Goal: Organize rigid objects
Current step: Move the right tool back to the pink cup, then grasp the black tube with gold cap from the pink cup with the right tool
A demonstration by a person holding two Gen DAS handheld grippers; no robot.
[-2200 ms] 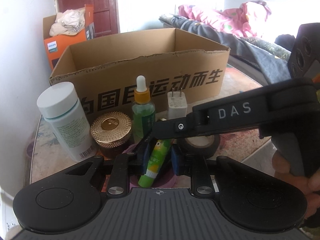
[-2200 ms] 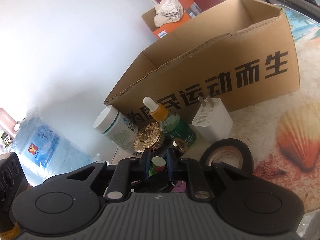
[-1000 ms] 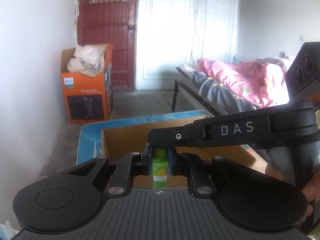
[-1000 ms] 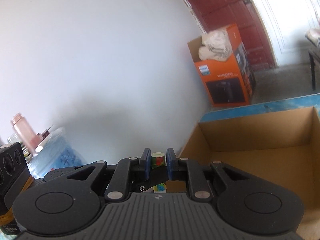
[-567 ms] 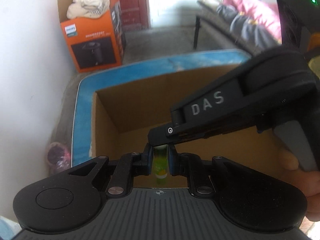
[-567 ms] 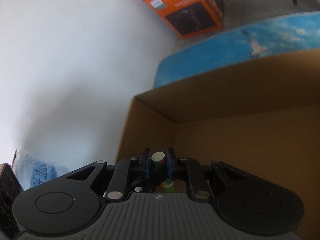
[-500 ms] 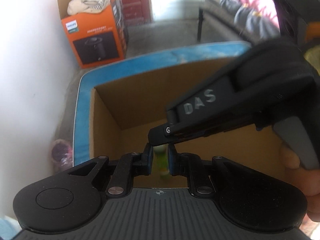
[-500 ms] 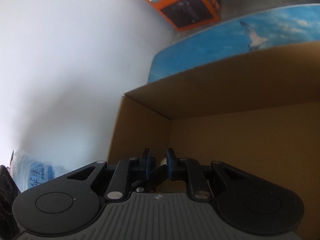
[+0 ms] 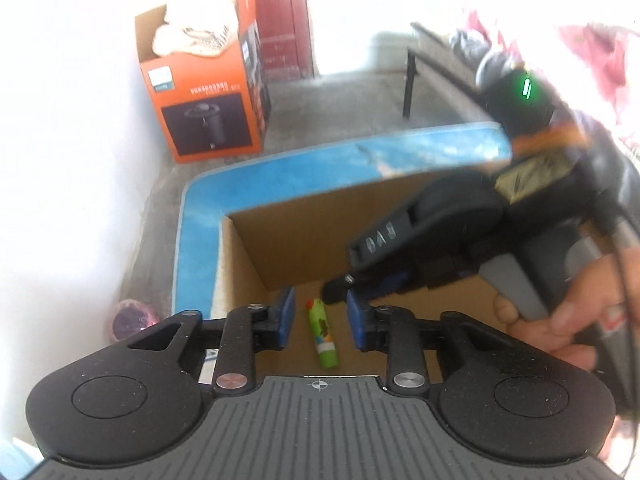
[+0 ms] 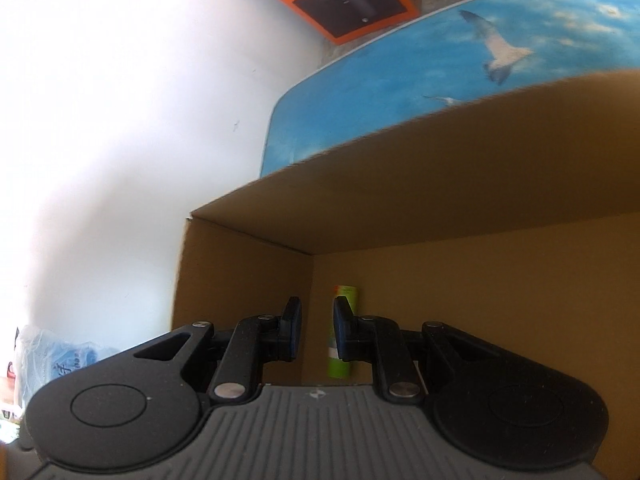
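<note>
A green lip-balm tube (image 9: 322, 333) lies on the floor of the open cardboard box (image 9: 280, 240), near the box's left corner. It also shows in the right wrist view (image 10: 343, 336) beside the box's corner (image 10: 312, 280). My left gripper (image 9: 320, 318) is open and empty, above the tube with its blue pads on either side. My right gripper (image 10: 317, 330) is open and empty, just above the box floor; in the left wrist view its black body (image 9: 420, 240) reaches in from the right with its tip near the tube.
The box stands on a table with a blue sky-and-gull print (image 10: 440, 60). An orange Philips carton (image 9: 204, 88) holding cloth stands on the floor by the red door. A white wall runs along the left. A bed with pink bedding (image 9: 592, 52) is at the far right.
Both grippers carried the tube from the table up over the box and lowered it inside. Both have opened, and the tube now lies free on the box floor.
</note>
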